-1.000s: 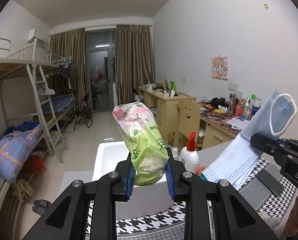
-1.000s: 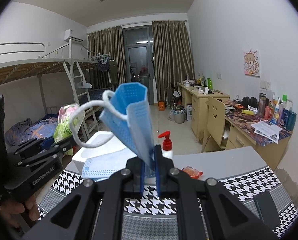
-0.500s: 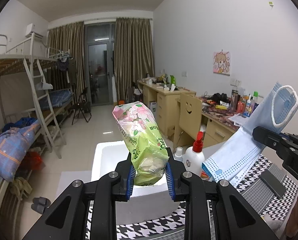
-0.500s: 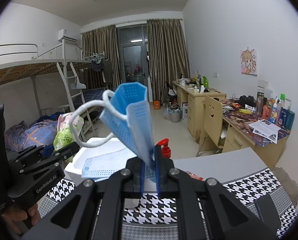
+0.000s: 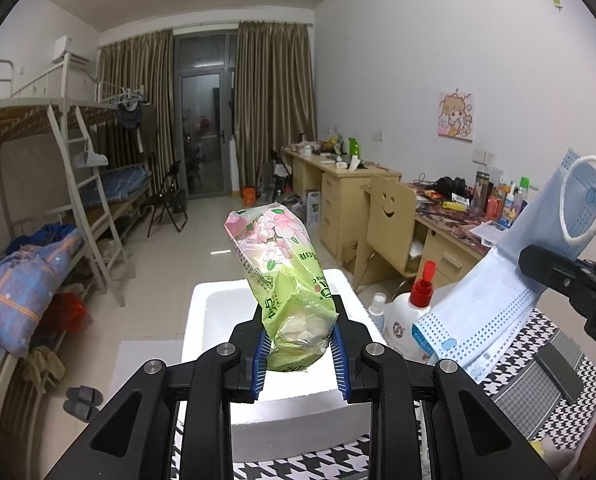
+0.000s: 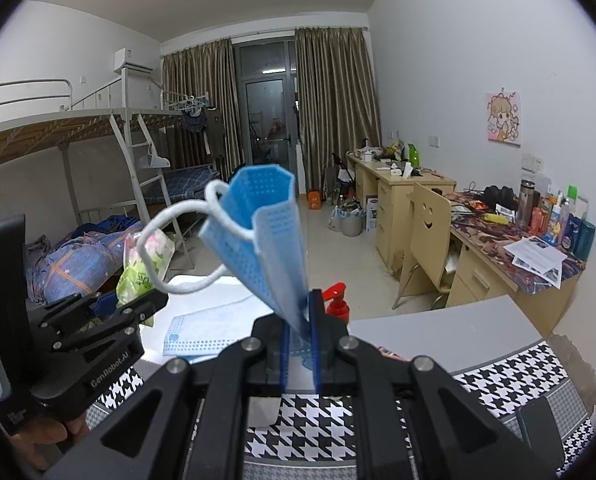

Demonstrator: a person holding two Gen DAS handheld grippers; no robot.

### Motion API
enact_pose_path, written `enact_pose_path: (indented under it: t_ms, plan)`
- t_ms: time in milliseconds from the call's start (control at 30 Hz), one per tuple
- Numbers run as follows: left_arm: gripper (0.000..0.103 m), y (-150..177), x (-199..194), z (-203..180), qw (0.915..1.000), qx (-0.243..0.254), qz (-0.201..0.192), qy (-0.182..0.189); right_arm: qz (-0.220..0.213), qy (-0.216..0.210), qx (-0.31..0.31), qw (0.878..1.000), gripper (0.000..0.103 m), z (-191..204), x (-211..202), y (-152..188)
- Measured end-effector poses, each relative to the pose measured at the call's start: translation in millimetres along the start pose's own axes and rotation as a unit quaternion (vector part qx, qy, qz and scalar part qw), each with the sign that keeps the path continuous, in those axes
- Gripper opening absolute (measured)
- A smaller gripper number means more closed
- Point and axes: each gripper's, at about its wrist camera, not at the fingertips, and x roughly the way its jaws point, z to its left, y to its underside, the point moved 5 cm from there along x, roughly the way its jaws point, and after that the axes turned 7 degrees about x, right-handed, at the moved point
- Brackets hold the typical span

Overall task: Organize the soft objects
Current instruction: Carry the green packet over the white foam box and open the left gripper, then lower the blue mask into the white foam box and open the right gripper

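Observation:
My left gripper (image 5: 299, 354) is shut on a green tissue pack with pink flowers (image 5: 284, 280), which stands up out of the jaws. It hangs over the open white foam box (image 5: 202, 320). My right gripper (image 6: 299, 346) is shut on a stack of blue face masks (image 6: 266, 224), folded upward, a white ear loop (image 6: 170, 240) dangling left. The masks (image 5: 497, 300) also show at the right of the left wrist view, beside the box. The left gripper (image 6: 110, 308) and its pack (image 6: 138, 268) appear at the left of the right wrist view.
A white pump bottle with a red top (image 5: 409, 316) and a small spray bottle (image 5: 376, 312) stand right of the box. A black-and-white houndstooth cloth (image 6: 497, 376) covers the table. A dark phone (image 5: 557, 372) lies at right. Bunk beds (image 5: 38, 160) and desks (image 5: 377, 184) stand beyond.
Both grippers have moved forward with their loads. The foam box and pump bottle look nearer, and the tissue pack now hangs over the box's opening.

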Motion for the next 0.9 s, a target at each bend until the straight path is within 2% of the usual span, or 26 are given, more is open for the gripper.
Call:
enact_pose_path:
  t_ms: [267,433,500,633,767,900]
  plan:
    - [0.028,-2,22,2,0.9998,0.003,0.016,0.008,0.005,0.006,-0.002,1.0,0.012,5,12,-2]
    - [0.03,3,44,6,0.9991,0.007,0.041,0.009,0.007,0.017,0.0,1.0,0.012,6,21,-5]
    - [0.036,5,53,7,0.9987,0.003,0.05,0.012,0.01,0.021,0.004,1.0,0.012,5,25,-6]
    - [0.064,10,62,11,0.9982,0.0,0.06,-0.001,0.014,0.022,0.01,1.0,0.012,6,31,-6]
    - [0.087,11,53,21,0.9988,-0.012,0.047,-0.008,0.015,0.026,0.009,1.0,0.012,10,36,-5]
    - [0.095,9,38,30,0.9993,-0.016,0.028,-0.018,0.022,0.02,0.015,0.999,0.012,14,42,-7]
